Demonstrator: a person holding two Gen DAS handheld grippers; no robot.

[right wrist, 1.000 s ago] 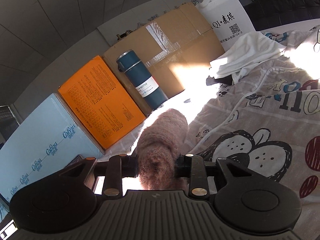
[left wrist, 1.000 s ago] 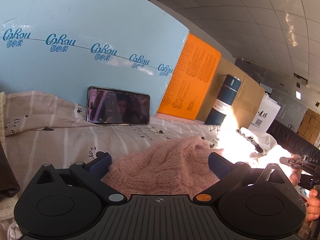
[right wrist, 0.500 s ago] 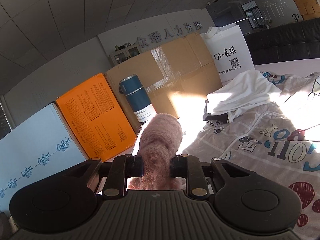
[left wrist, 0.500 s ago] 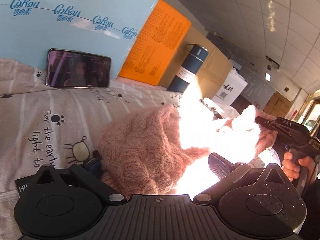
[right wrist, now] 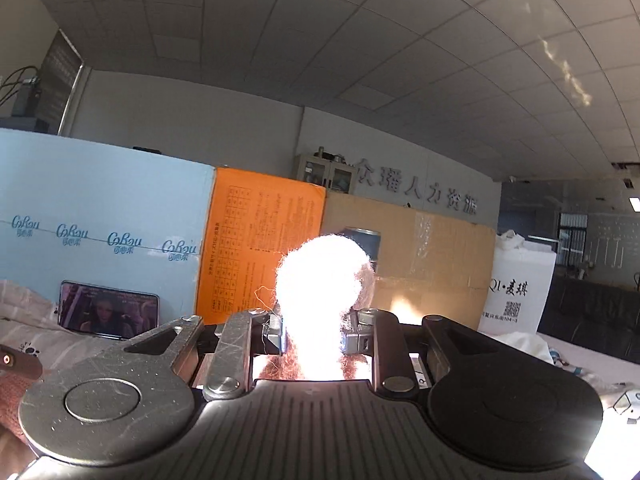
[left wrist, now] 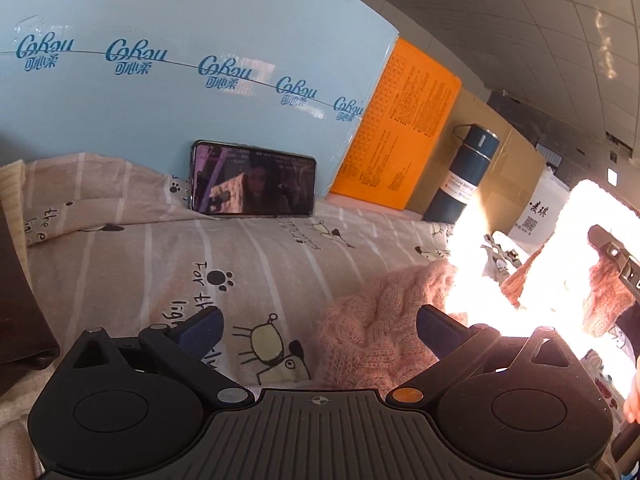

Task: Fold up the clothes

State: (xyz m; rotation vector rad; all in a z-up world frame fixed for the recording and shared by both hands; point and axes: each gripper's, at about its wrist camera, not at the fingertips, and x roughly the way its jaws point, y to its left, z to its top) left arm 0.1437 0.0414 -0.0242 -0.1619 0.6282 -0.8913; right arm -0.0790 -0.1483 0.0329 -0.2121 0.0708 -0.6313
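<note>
A pink cable-knit sweater (left wrist: 380,328) lies bunched on the printed bedsheet (left wrist: 248,264). My left gripper (left wrist: 318,314) is open low over the sheet, and the sweater's edge reaches in beside its right finger (left wrist: 436,326) without being pinched. Further right the knit rises into glaring sunlight to the right gripper's dark body (left wrist: 614,260). In the right wrist view, my right gripper (right wrist: 314,336) is shut on a thick bunch of the sweater (right wrist: 324,276), washed out white by the sun and held up level.
A phone (left wrist: 252,184) leans against a light blue box (left wrist: 180,60) at the back of the bed. An orange box (left wrist: 400,128), a dark blue flask (left wrist: 464,176), brown cardboard (right wrist: 420,252) and a white bag (right wrist: 520,288) line the back. A white garment (right wrist: 524,340) lies right.
The right gripper has risen and rolled to level, lifting the bunched sweater. The knit has been drawn right, out from between the left fingers. The left gripper stayed open.
</note>
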